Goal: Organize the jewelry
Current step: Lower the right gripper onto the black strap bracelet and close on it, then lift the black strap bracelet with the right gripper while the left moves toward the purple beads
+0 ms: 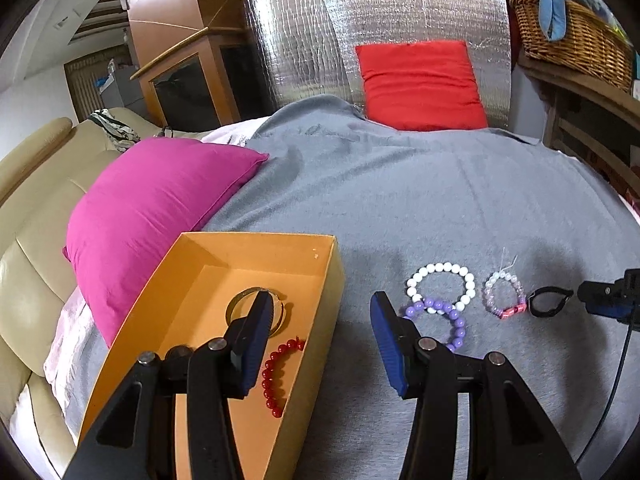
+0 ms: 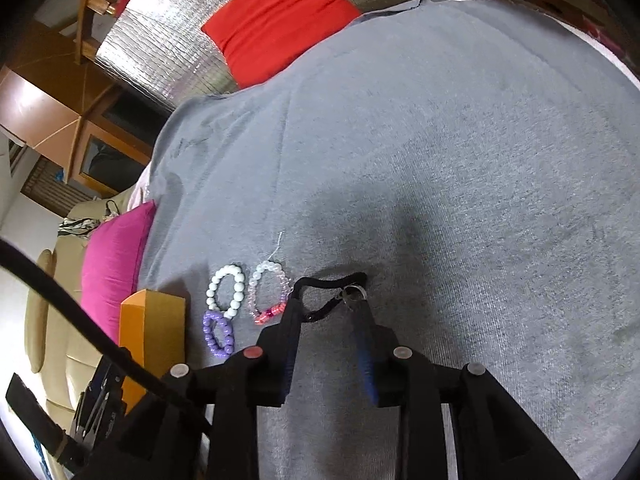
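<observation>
An open orange box (image 1: pixel 328 264) lies on the grey blanket and holds a gold bangle (image 1: pixel 240 300) and a red bead bracelet (image 1: pixel 276 376). My left gripper (image 1: pixel 320 316) is open and empty, one finger over the box, one over the blanket. To the right lie a white bead bracelet (image 1: pixel 440 270), a purple bead bracelet (image 1: pixel 456 324), a pink-and-clear bracelet (image 1: pixel 504 296) and a black cord bracelet (image 1: pixel 550 300). In the right wrist view my right gripper (image 2: pixel 328 304) is open, its fingertips on either side of the black cord bracelet (image 2: pixel 332 280). Its tip shows in the left view (image 1: pixel 600 300).
A magenta pillow (image 1: pixel 160 216) lies left of the box. A red pillow (image 1: pixel 420 84) leans on a silver foil panel (image 1: pixel 304 40) at the back. A beige sofa (image 1: pixel 36 216) is at far left, a wicker basket (image 1: pixel 576 36) at upper right. The grey blanket (image 2: pixel 480 160) stretches right.
</observation>
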The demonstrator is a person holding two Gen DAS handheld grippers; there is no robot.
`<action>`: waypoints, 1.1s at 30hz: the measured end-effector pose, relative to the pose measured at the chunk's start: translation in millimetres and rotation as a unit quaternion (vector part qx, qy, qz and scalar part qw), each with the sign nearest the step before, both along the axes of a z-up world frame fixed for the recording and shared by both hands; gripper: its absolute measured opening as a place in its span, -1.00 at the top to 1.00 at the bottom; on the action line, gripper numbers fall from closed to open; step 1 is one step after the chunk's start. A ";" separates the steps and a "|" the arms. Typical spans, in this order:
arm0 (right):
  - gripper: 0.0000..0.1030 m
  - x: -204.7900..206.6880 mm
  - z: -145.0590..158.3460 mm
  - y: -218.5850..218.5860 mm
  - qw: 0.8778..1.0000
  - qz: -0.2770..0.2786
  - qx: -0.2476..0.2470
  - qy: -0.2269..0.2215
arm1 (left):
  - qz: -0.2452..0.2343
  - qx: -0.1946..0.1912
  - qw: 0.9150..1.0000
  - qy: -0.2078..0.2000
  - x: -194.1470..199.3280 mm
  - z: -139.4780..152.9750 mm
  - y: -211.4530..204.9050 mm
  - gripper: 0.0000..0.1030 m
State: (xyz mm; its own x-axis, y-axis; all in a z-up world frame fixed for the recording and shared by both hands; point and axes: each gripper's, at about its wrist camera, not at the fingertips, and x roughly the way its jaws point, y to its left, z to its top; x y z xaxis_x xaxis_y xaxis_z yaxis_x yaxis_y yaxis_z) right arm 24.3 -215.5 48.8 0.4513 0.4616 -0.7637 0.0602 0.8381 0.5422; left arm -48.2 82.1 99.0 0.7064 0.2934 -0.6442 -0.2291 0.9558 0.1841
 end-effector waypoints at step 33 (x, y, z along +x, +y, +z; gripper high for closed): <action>0.70 21.6 -19.7 -8.8 0.998 -0.039 -0.041 -0.006 | 0.000 0.008 1.000 -0.011 3.2 2.3 2.8 0.00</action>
State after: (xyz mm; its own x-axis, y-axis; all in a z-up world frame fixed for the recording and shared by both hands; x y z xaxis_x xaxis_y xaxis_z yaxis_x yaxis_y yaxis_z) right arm 45.9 -224.3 29.2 0.4926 0.3601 -0.7923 0.1217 0.8729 0.4724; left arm -45.0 84.9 101.2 0.7205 0.3046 -0.6229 -0.2340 0.9525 0.1950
